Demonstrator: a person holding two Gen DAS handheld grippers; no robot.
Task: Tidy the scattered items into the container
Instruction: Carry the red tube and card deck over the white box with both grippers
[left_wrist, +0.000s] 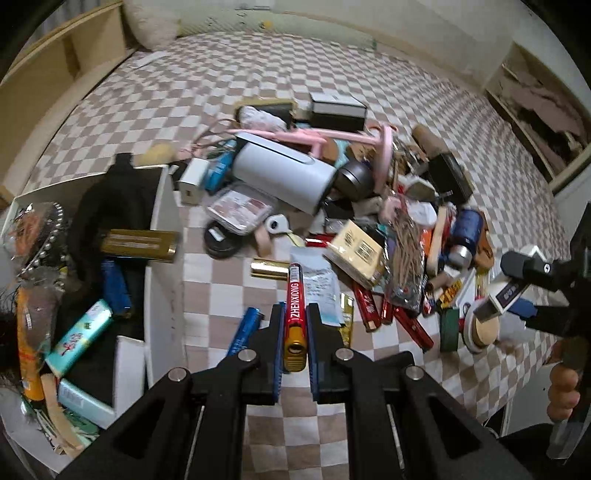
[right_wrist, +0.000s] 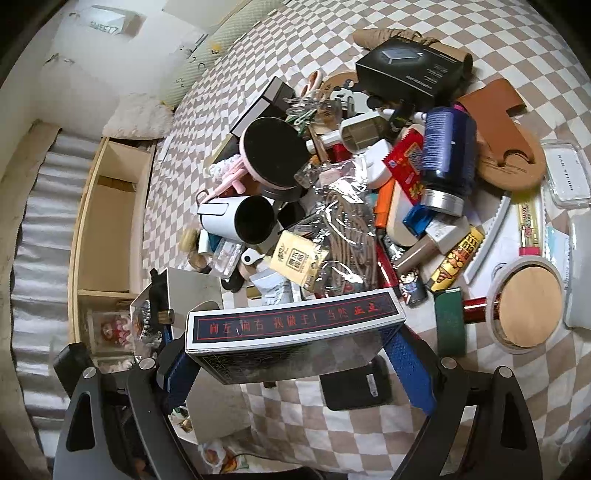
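Observation:
My left gripper (left_wrist: 294, 314) is shut on a red tube with a gold cap (left_wrist: 295, 317), held above the checkered bed beside the white container (left_wrist: 162, 266), which lies to its left and holds several items. My right gripper (right_wrist: 291, 339) is shut on a dark blue card box with red lettering (right_wrist: 291, 326), held above the bed in front of the pile. The right gripper with its box also shows at the right edge of the left wrist view (left_wrist: 517, 291). The container shows at lower left in the right wrist view (right_wrist: 192, 288).
A big pile of scattered items covers the bed: a white cylinder (left_wrist: 280, 173), a pink stand (left_wrist: 384, 147), a blue bottle (right_wrist: 447, 155), black boxes (right_wrist: 410, 74), a tape roll (right_wrist: 524, 306), a black wallet (right_wrist: 354, 384). A wooden shelf (right_wrist: 110, 214) stands at the bedside.

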